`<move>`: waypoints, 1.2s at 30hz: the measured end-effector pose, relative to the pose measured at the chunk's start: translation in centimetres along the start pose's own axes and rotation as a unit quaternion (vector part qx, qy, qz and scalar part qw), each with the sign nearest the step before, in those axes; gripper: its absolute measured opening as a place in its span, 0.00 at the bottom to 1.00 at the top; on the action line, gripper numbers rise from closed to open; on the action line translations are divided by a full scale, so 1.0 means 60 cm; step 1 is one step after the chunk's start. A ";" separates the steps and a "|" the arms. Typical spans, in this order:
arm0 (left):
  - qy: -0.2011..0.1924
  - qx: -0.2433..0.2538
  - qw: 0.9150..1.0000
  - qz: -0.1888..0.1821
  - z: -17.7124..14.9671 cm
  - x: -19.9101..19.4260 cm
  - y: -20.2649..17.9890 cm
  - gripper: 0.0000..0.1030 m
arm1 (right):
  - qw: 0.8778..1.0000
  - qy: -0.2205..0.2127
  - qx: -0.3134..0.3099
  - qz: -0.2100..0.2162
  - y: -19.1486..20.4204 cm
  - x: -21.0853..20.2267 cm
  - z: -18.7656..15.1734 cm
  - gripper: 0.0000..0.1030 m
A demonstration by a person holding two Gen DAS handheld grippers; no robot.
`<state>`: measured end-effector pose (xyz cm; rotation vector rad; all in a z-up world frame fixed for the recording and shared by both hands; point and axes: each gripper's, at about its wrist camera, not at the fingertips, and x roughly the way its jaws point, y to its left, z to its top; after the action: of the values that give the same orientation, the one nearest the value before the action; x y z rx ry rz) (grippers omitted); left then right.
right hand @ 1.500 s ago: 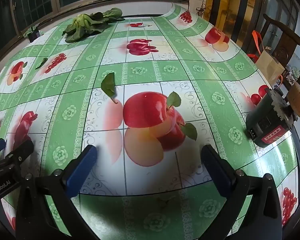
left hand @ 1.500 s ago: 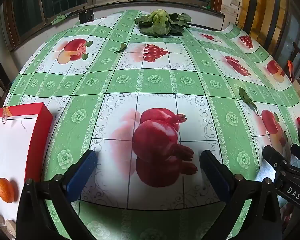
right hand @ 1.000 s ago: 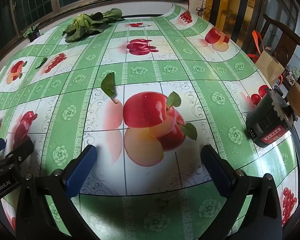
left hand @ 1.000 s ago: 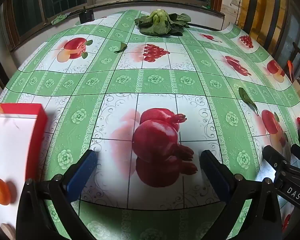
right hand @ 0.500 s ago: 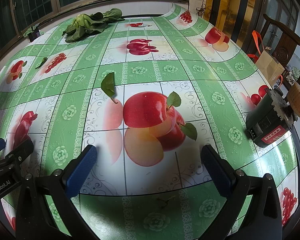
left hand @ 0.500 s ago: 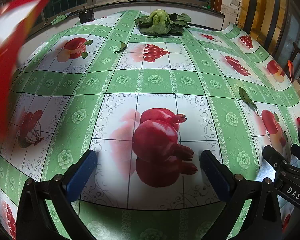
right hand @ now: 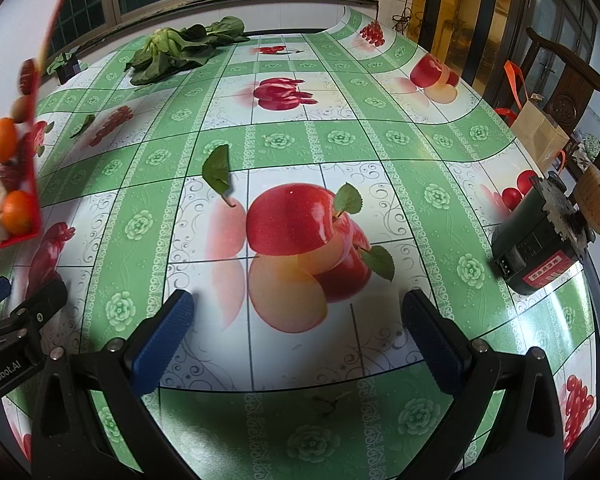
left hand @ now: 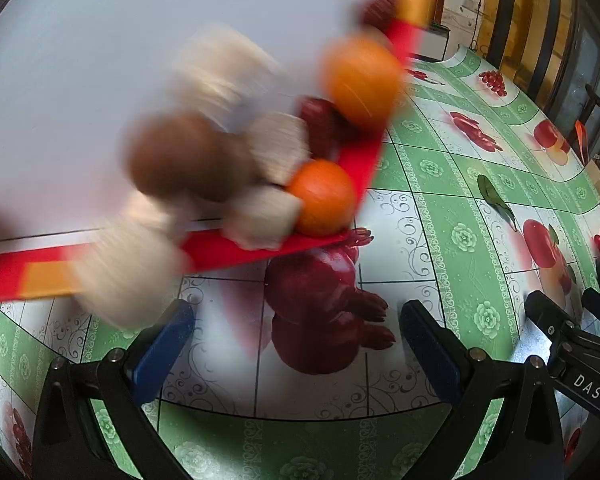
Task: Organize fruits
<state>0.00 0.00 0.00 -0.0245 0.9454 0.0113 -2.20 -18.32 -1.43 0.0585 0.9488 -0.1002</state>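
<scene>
The left gripper (left hand: 296,340) hangs over the tablecloth (left hand: 460,208) with its blue-padded fingers spread wide and nothing between them; below the gap lies a printed pomegranate. The right gripper (right hand: 296,328) is likewise spread and holds nothing, poised above a printed apple. In the left wrist view the neighbouring tool's black body reads "DAS"; in the right wrist view the other one's reads "GenRobot.AI".

Just ahead of the left gripper, a red-rimmed white tray (left hand: 268,250) is tilted steeply above the table, blurred by motion. Fruit is piled into its low corner: two oranges, one at the corner (left hand: 323,198) and one higher along the rim (left hand: 360,80), a round brown fruit (left hand: 184,156), dark red fruits (left hand: 320,128) whose count I cannot tell, and several pale beige lumps (left hand: 260,216) too smeared to count or name. One lump sits past the tray's lower rim.

At the table's right edge stands a dark green device (right hand: 536,248) with a red label, its writing too small to read. One leafy green bunch (right hand: 180,46) lies near the far edge, well apart from both tools. Between them the cloth is open except for two loose leaves (right hand: 218,170).
</scene>
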 end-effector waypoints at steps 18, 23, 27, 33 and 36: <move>0.000 0.000 1.000 0.000 0.000 -0.007 -0.001 1.00 | 1.000 0.001 0.000 0.001 -0.001 -0.002 0.001 1.00; 0.000 0.000 1.000 0.000 0.001 -0.007 -0.003 1.00 | 1.000 0.001 0.000 0.001 0.000 -0.001 0.000 1.00; 0.000 0.000 1.000 0.000 0.000 -0.007 -0.005 1.00 | 1.000 0.001 0.000 0.001 0.000 -0.001 0.000 1.00; 0.000 0.000 1.000 0.000 0.000 -0.007 -0.004 1.00 | 1.000 0.001 0.000 0.002 0.000 -0.001 0.001 1.00; 0.000 0.000 1.000 0.000 0.000 -0.007 -0.004 1.00 | 1.000 0.001 0.000 0.002 0.000 -0.001 0.001 1.00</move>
<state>-0.25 -0.25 0.32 -0.0244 0.9448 0.0111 -2.18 -18.34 -1.33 0.0601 0.9512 -0.0969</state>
